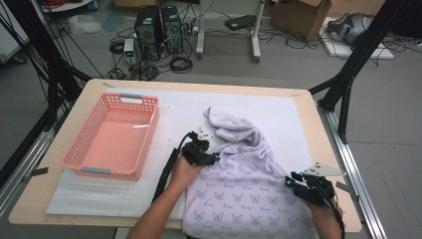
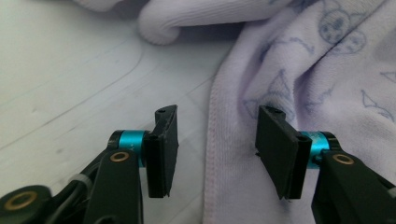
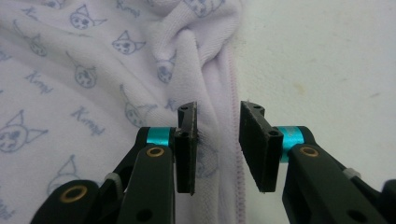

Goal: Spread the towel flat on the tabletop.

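Note:
A lavender garment printed with small cat faces lies crumpled on the white mat, from the table's middle to its near edge. My left gripper sits at the cloth's left edge. In the left gripper view its jaws stand open, with the stitched hem lying between them and untouched by the pads. My right gripper is at the cloth's right side near the front. Its jaws are open a little around the garment's seamed edge, and a gap shows on both sides.
An empty pink plastic basket stands on the left of the white mat. The wooden table ends just right of my right gripper. Black frame posts, computers and cables are on the floor behind.

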`<state>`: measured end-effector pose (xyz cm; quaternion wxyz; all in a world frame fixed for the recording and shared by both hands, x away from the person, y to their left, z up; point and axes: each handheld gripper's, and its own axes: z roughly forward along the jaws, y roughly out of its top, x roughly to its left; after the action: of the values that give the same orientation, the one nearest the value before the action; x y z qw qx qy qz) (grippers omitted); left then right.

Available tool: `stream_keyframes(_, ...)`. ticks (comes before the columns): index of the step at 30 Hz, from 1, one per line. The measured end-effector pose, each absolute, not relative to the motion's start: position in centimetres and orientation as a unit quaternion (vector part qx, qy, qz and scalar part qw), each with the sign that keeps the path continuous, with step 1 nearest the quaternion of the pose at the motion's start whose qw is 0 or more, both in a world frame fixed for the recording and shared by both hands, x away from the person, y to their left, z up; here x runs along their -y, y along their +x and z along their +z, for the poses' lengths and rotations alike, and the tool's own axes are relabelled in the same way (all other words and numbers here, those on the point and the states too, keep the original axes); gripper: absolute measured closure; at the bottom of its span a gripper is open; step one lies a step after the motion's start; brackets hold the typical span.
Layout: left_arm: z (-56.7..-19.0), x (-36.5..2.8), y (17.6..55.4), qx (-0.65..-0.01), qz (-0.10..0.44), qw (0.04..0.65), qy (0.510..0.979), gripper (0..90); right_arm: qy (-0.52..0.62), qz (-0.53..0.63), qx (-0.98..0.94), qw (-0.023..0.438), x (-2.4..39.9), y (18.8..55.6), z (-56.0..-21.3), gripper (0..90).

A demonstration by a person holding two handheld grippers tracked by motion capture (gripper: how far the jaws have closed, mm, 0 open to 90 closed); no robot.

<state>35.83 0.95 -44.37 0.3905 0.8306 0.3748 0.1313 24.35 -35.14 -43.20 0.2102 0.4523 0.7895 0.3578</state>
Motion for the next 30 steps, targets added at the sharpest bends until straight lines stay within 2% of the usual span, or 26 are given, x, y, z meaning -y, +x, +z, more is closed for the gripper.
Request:
stream_keyframes(4,-44.4,0.2,35.3,-0.357,0.127,0.398,0.836,50.6,0.462,0.365,-0.781,0.208,35.7,24.2,-43.1,66.8)
stream_keyframes(7,-44.5,0.6,34.9,-0.344,0.126,0.401,0.839,58.7,0.462,0.368,-0.78,0.208,35.9,24.1,-43.1,66.7)
stream_keyframes(8,-44.5,0.8,34.9,-0.341,0.123,0.403,0.84,58.7,0.462,0.368,-0.78,0.208,35.9,24.1,-43.1,66.7)
stream_keyframes(10,-44.5,0.7,34.9,-0.344,0.108,0.408,0.839,64.9,0.46,0.363,-0.782,0.213,35.8,24.1,-43.1,66.7)
stream_keyframes(12,-44.6,0.6,35.0,-0.345,0.083,0.417,0.837,80.7,0.458,0.361,-0.783,0.214,35.6,24.2,-43.1,66.7)
stream_keyframes(13,-44.5,0.6,35.0,-0.342,0.08,0.417,0.838,82.6,0.459,0.362,-0.783,0.211,35.5,24.1,-43.1,66.7)
stream_keyframes(18,-44.2,-0.6,34.7,-0.374,0.09,0.419,0.822,84.3,0.458,0.365,-0.783,0.21,35.5,24.0,-43.1,66.7)
stream_keyframes(24,-43.9,-5.9,33.5,-0.418,0.118,0.417,0.799,84.6,0.462,0.373,-0.778,0.204,35.6,24.1,-43.3,66.7)
stream_keyframes(30,-43.7,-10.4,30.3,-0.437,0.146,0.435,0.774,84.8,0.455,0.373,-0.784,0.195,34.5,24.8,-43.3,67.4)
